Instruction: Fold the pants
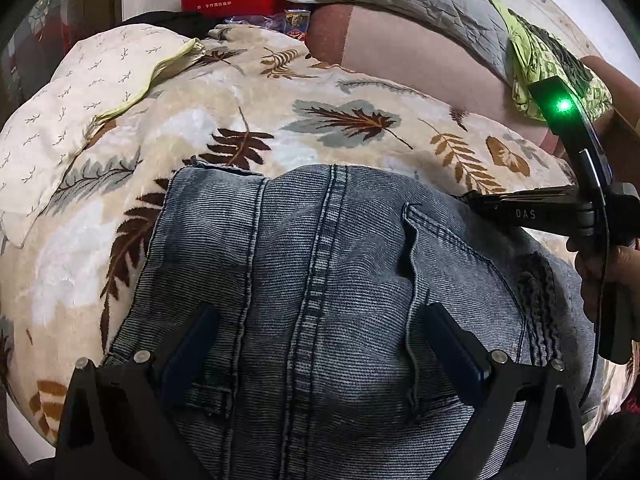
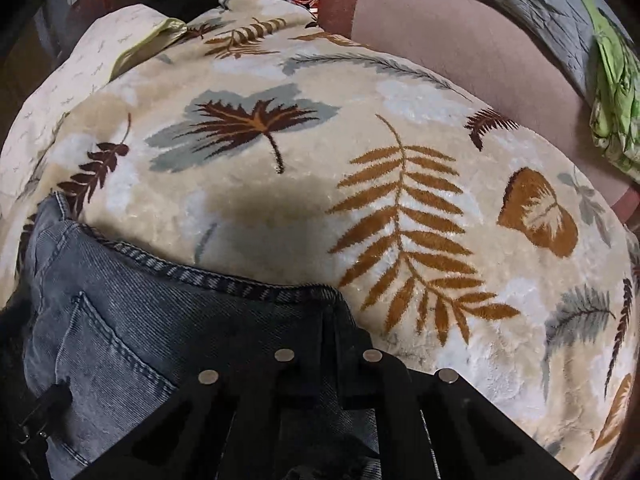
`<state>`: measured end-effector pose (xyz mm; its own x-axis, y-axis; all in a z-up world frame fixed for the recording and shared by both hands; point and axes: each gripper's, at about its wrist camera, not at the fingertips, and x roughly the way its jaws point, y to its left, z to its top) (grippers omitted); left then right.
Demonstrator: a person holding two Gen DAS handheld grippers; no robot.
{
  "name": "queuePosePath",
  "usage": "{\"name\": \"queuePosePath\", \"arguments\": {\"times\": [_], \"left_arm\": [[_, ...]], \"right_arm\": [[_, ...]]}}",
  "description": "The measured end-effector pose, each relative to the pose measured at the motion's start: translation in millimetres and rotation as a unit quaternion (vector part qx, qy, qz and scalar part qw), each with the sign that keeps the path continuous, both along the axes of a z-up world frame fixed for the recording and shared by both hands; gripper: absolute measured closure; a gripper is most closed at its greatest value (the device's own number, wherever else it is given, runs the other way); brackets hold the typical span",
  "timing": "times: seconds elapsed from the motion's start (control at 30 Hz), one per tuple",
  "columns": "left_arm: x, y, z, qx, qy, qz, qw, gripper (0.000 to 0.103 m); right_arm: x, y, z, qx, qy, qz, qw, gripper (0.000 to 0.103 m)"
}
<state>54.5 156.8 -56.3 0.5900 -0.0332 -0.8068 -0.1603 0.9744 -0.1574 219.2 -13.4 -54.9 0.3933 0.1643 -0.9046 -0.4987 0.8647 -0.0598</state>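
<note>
Plush cream fleece blanket (image 1: 328,92) with brown and grey leaf prints covers the bed. On it lie faded blue ribbed-denim pants (image 1: 320,280), seams raised. Left gripper (image 1: 320,344) hangs over them, jaws spread wide. Right gripper (image 2: 328,336) jaws pinch their stitched edge.
</note>
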Motion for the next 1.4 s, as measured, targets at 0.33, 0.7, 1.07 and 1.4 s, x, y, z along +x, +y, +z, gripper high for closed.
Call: {"name": "queuePosePath", "arguments": {"times": [0.33,0.7,1.07,1.4], "left_arm": [[-0.3,-0.4,0.0,-0.001,0.0,0.0,1.0,0.002],[0.0,0.1,0.2,-0.002,0.001,0.001,1.0,0.002],[0.5,-1.6,-0.7,0.002,0.001,0.001,1.0,0.001],[0.3,-1.7,-1.3,0.004,0.0,0.001,1.0,0.001]], "right_arm": [[1.9,-14.7,7.2,0.001,-0.01,-0.036,0.999,0.073],[-15.3,-10.7,11.2,-0.013,-0.019,-0.036,0.999,0.048],[-26.8,-29.0,28.0,0.009,-0.048,-0.076,0.996,0.045],[-33.2,-43.0,30.5,0.01,-0.04,-0.096,0.995,0.036]]}}
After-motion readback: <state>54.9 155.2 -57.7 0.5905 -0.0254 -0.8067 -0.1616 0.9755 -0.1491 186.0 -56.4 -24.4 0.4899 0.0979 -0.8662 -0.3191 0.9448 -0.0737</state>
